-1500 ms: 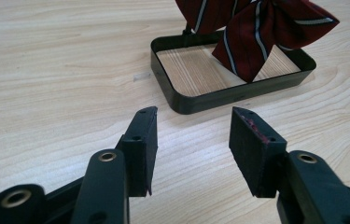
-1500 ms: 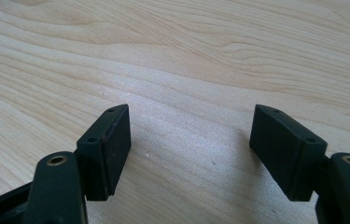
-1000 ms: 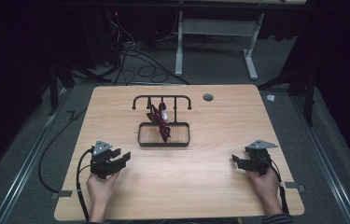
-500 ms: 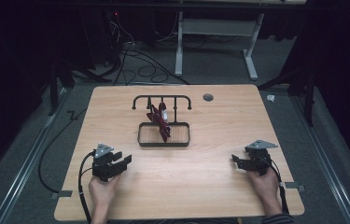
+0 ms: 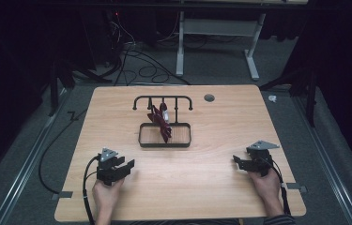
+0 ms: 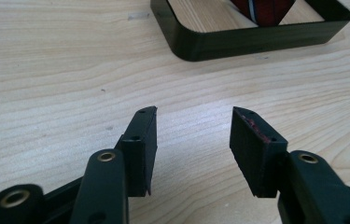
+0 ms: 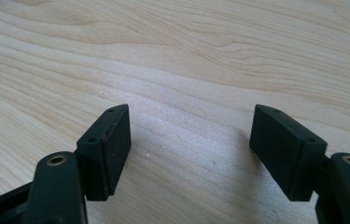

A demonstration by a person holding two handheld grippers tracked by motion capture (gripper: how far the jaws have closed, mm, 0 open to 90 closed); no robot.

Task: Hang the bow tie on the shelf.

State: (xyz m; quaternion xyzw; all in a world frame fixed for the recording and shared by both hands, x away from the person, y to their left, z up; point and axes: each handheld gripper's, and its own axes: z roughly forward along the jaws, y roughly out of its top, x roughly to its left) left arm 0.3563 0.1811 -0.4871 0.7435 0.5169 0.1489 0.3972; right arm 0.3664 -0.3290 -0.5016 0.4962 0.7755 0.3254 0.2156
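1. The wooden worktop [image 5: 211,183] has a black tray [image 5: 164,136] near its middle, a bit to the far side.
2. A dark red folded thing [image 5: 160,123] (it looks like cloth) hangs from a black rack [image 5: 163,101] and dips into the tray.
3. The left tongs [image 5: 126,168] sit near the left front edge, held by a hand [image 5: 106,193]. Their jaws are apart, with nothing between them.
4. The right tongs [image 5: 237,161] sit near the right front edge, in the other hand [image 5: 266,183]. Their jaws are wide apart over bare wood.
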